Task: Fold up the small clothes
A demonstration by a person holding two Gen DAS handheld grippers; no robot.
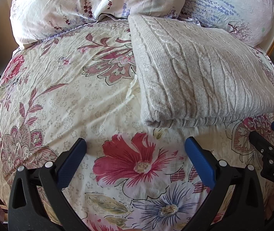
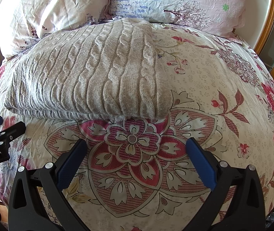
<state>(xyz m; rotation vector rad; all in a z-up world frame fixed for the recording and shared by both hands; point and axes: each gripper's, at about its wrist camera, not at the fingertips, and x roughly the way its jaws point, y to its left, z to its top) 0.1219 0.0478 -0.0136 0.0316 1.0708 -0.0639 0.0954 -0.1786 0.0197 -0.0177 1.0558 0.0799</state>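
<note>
A beige cable-knit sweater (image 1: pixel 200 77) lies folded in a neat rectangle on the floral bedspread (image 1: pixel 59 96). It also shows in the right wrist view (image 2: pixel 90 73), left of centre. My left gripper (image 1: pixel 136 144) is open and empty, hovering over the bedspread just short of the sweater's near folded edge, to its left. My right gripper (image 2: pixel 137 144) is open and empty, just short of the sweater's near right corner. Each gripper shows at the edge of the other's view: the right one (image 1: pixel 271 134), the left one (image 2: pixel 4 127).
Two floral pillows (image 1: pixel 90 2) (image 2: pixel 175 2) lie at the head of the bed behind the sweater. A wooden frame (image 2: pixel 271 28) stands at the far right. The bedspread (image 2: pixel 223 96) stretches right of the sweater.
</note>
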